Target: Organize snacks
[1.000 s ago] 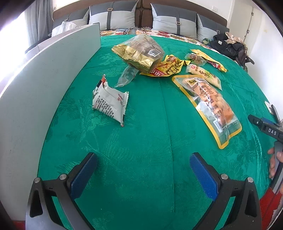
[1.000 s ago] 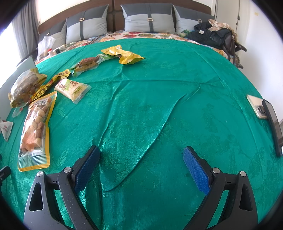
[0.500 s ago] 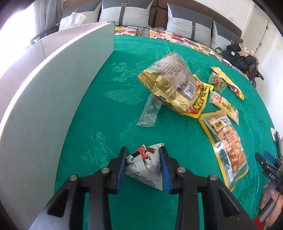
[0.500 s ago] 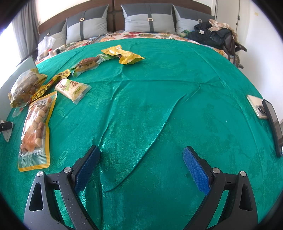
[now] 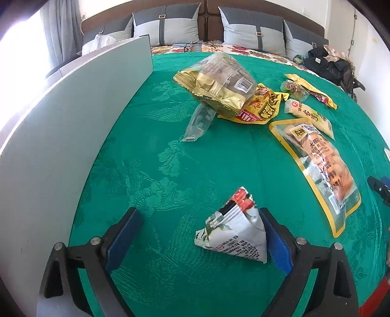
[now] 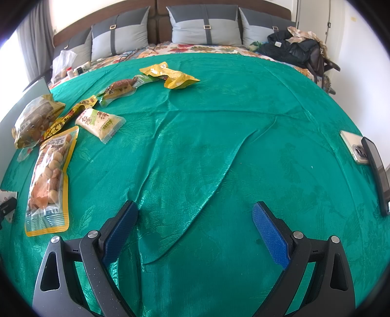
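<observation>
Nearby, a white board (image 5: 61,146) flanks the white packet (image 5: 234,234).

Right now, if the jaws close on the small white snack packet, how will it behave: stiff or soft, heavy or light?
The white snack packet looks puffed and creased, so it would probably crumple rather than resist. It seems light for its size and may slide on the smooth green cloth. The left gripper jaws are opening; the packet lies between them, beside the right pad.

This is a bedroom in a home. A big bed (image 6: 219,122) with a green bedspread has grey pillows (image 6: 204,26) against a brown headboard (image 6: 156,9). Clothes (image 6: 295,48) are piled by the white wall.
</observation>
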The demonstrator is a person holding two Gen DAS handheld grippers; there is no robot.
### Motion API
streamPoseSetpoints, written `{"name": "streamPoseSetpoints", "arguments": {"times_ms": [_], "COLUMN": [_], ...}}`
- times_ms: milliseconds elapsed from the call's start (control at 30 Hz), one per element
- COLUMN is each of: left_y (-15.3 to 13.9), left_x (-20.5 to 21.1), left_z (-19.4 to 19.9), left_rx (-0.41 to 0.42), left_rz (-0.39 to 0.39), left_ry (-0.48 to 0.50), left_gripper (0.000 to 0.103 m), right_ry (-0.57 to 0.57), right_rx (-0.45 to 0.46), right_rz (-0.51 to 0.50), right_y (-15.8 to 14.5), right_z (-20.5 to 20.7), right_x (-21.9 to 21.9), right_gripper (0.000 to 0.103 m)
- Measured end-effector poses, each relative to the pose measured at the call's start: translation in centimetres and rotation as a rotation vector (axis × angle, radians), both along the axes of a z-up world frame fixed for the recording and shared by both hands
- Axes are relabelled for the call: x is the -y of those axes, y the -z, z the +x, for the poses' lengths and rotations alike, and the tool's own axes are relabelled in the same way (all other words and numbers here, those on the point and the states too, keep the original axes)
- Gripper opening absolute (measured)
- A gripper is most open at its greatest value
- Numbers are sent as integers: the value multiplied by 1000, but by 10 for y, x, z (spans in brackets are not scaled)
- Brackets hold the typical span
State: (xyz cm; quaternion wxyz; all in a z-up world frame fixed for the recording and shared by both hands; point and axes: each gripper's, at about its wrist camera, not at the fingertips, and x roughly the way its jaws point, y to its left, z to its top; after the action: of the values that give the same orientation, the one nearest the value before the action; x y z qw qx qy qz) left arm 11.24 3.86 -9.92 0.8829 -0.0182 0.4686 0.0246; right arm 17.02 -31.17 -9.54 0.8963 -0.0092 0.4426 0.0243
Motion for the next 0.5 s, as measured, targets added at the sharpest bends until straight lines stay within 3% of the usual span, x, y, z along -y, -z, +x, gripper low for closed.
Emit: {"name": "streamPoseSetpoints", "arguments": {"times_ms": [333, 433, 500], "left_y": [3, 4, 4], "left_x": [6, 5, 5], "left_z": [1, 2, 3], "left_rx": [45, 37, 34], "left_rz": [40, 19, 11], "left_ry": [-16, -18, -17], "left_gripper": [103, 103, 103], "right_ry": [-8, -118, -171], "right_rx": [-3, -61, -47], "right_rz": [-2, -24, -41], "right_y": [0, -4, -12], "right_z": [1, 15, 26], "right_x": [-2, -8, -14], "right_gripper": [97, 95, 95]}}
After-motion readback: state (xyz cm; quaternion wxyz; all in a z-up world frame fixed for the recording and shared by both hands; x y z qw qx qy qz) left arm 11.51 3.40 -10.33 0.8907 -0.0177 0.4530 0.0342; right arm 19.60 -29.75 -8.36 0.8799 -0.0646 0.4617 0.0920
